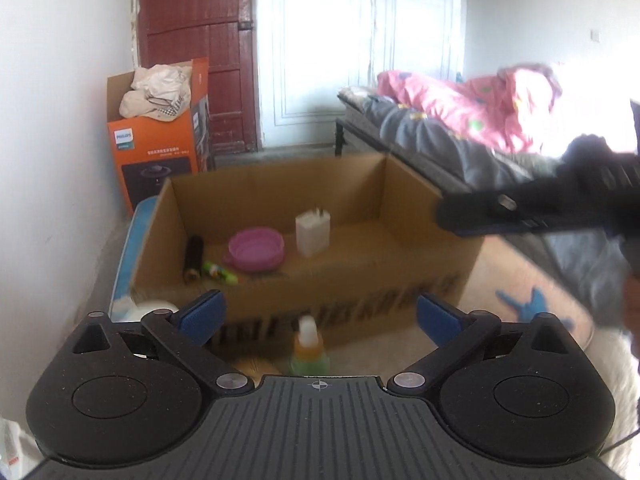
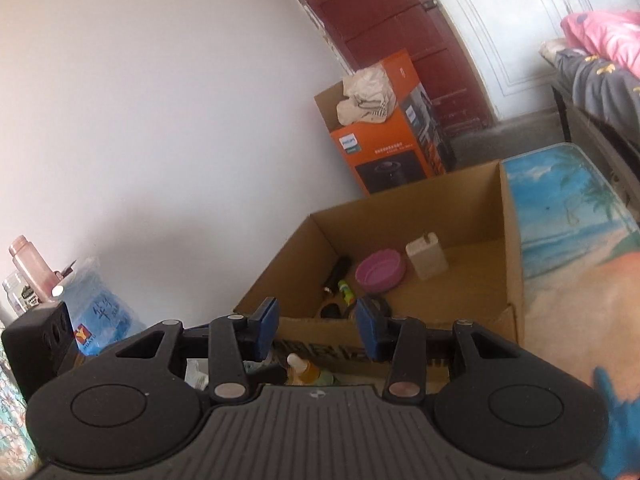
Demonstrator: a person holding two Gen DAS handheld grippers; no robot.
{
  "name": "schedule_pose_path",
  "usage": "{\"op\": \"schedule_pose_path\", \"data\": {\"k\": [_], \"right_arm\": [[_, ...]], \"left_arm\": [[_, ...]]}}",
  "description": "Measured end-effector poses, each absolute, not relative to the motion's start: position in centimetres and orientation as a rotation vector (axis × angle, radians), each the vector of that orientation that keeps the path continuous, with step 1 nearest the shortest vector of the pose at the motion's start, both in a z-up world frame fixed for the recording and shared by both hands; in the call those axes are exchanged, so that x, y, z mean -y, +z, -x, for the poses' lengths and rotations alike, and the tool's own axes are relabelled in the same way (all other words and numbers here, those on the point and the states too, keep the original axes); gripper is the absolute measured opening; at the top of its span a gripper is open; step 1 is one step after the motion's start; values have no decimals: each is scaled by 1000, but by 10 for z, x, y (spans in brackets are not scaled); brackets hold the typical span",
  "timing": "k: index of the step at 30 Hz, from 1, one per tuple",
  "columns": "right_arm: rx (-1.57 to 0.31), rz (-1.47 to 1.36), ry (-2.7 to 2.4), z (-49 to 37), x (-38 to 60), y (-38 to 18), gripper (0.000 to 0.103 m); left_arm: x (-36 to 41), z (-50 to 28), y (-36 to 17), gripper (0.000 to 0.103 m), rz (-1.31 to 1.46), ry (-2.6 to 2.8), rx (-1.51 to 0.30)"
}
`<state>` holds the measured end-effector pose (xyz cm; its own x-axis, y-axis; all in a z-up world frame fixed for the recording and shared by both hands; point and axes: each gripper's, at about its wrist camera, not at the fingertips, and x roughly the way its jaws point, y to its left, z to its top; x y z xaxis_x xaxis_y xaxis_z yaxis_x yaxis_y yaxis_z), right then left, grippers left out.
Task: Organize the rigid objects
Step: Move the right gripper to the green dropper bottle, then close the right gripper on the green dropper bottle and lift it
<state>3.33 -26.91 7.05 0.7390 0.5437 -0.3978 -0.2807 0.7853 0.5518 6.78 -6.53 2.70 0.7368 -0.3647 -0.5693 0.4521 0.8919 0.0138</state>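
An open cardboard box [image 1: 400, 280] [image 2: 508, 248] stands on the table. Inside lie a pink bowl [image 1: 257, 249] [image 2: 380, 270], a white charger block [image 1: 313, 229] [image 2: 426, 256], a black cylinder [image 1: 193, 258] [image 2: 337, 274] and a green marker [image 1: 219, 271] [image 2: 346, 291]. A small bottle with orange liquid and a white cap [image 1: 309, 346] [image 2: 303, 370] stands in front of the box. My left gripper [image 1: 318, 316] is open and empty just above this bottle. My right gripper [image 2: 316, 330] is open and empty over the box's near wall; its body shows in the left wrist view [image 1: 540, 204].
An orange Philips box [image 1: 160, 152] [image 2: 384, 148] with cloth stands by the red door. A bed with a pink quilt [image 1: 472, 104] is on the right. A blue water-bottle pack [image 2: 102, 312], a jar and a pink bottle [image 2: 30, 268] are at left.
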Motion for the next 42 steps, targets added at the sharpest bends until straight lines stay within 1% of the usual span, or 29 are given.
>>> {"op": "schedule_pose_path", "data": {"k": [2,4,6,7,8,11,12,15,16,19,28,35,38,42], "right_arm": [[-619,-475,488,-40,255,58,45],[-654,-457,502,-50,241,49,42],[-677,-405,504,-55,225,42,41],[-688,-378,507,-55,217,40,40],[-700,-356,508,-57,210,36,39],[-724,-303,508,-64,194,30,36],[-729,-290,513,-66,190,28,33],[-740,-256,519,-70,181,24,27],[-744,-253,527,-71,180,23,22],[-741,-238,533,-71,176,22,21],[-749,-235,497,-63,190,26,20],[-753,-257,492,-59,201,26,20],[-754,-258,500,-58,200,26,20],[-755,-236,482,-52,203,27,20]], "left_arm": [[69,-65,11,95,-189,-434,-600],[71,-62,-1,93,-208,-419,-595],[71,-65,-7,83,-213,-421,-595],[72,-67,-9,76,-217,-417,-596],[72,-69,-11,71,-220,-412,-595],[71,-76,-12,63,-227,-399,-584],[70,-78,-12,60,-225,-402,-584],[66,-85,-15,54,-190,-414,-604],[64,-86,-15,51,-173,-420,-611],[60,-87,-16,49,-140,-421,-607],[47,-80,-17,49,25,-524,-597],[56,-73,-29,49,-60,-434,-614],[61,-75,-32,46,-43,-457,-634],[60,-72,-33,46,-17,-496,-638]]}}
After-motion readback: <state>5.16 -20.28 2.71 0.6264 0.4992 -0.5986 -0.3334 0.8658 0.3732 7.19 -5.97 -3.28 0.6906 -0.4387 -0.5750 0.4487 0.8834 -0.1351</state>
